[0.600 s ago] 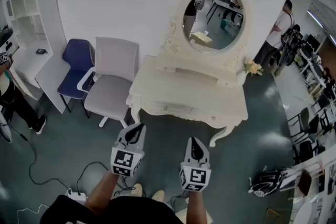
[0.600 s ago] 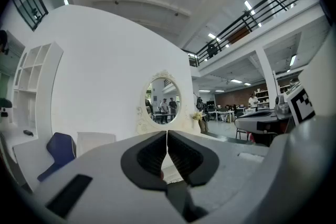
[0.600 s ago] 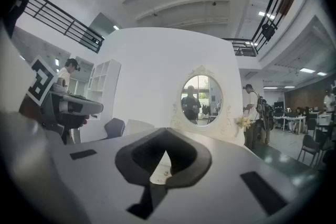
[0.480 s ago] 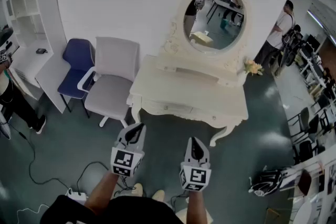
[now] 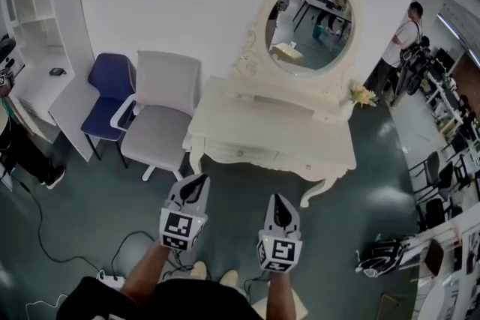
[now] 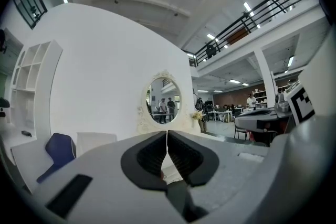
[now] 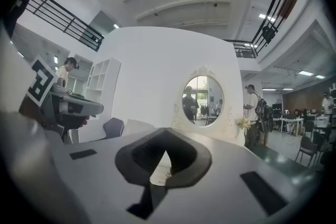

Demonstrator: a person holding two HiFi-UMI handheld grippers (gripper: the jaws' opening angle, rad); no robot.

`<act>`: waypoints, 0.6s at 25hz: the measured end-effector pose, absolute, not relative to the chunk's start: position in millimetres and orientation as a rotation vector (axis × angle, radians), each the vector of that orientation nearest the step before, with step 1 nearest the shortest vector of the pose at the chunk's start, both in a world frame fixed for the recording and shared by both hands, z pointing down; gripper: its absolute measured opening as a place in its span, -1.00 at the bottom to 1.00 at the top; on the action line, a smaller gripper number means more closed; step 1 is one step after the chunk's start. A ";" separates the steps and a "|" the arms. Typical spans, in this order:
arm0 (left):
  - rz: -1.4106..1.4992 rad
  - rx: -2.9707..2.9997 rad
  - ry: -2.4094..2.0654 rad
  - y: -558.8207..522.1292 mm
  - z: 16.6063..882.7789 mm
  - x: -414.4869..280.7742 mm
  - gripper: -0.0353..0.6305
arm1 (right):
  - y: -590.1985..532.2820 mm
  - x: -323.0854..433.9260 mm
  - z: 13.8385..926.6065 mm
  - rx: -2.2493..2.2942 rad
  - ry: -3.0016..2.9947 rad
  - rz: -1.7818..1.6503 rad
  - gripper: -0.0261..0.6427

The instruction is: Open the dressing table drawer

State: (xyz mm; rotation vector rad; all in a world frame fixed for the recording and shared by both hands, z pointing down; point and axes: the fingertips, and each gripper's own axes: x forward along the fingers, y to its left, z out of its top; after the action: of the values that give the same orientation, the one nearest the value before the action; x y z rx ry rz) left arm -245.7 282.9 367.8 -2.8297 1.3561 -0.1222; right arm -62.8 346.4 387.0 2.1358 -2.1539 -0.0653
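Drawer (image 5: 251, 155) seen shut under the front edge of the table (image 5: 225, 120)
Left gripper (image 5: 199, 180) and right gripper (image 5: 276, 200) are held level, closed on nothing, well short of it; one is best opened and lined up squarely with the glossy cream, scroll-carved front before a straight pull.

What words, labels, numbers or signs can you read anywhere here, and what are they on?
No readable text anywhere.
Left cube: only a black-and-white square pattern, no letters.
Right cube: the same kind of pattern, no letters.
Dressing table: no label visible.
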 end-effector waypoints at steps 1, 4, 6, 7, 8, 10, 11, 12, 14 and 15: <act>-0.121 -2.831 1.353 281.0 368.1 -248.2 -0.87 | 344.8 -64.6 388.6 2.139 -2.151 -0.066 -0.93; -0.109 -2.833 1.346 274.8 368.0 -255.4 -0.87 | 339.0 -71.4 389.7 2.147 -2.141 -0.069 -0.93; -0.103 -2.830 1.347 270.3 367.0 -261.2 -0.87 | 334.4 -78.7 385.8 2.146 -2.140 -0.075 -0.93; -0.100 -2.828 1.349 268.1 366.2 -263.9 -0.87 | 331.8 -82.0 384.3 2.142 -2.142 -0.079 -0.93; -0.095 -2.826 1.352 265.7 365.1 -266.1 -0.87 | 328.9 -84.5 382.9 2.137 -2.145 -0.085 -0.93; -0.082 -2.819 1.361 259.9 362.6 -268.4 -0.87 | 322.7 -87.0 379.1 2.131 -2.148 -0.095 -0.93; -0.074 -2.817 1.365 256.7 361.7 -268.5 -0.87 | 319.3 -87.1 378.0 2.129 -2.149 -0.098 -0.93; -0.069 -2.816 1.368 253.6 361.3 -268.1 -0.87 | 315.8 -86.6 378.3 2.126 -2.151 -0.098 -0.93; -0.065 -2.815 1.371 247.2 362.1 -266.6 -0.87 | 308.1 -84.6 382.0 2.120 -2.156 -0.098 -0.93; -0.068 -2.814 1.372 243.9 363.1 -265.7 -0.87 | 303.6 -83.7 382.9 2.118 -2.160 -0.101 -0.93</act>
State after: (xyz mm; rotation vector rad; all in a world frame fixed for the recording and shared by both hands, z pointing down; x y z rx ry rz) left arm -265.7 243.9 363.1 -2.8143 1.3721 -0.0678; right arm -83.7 303.6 382.9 2.1184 -2.1603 -0.1006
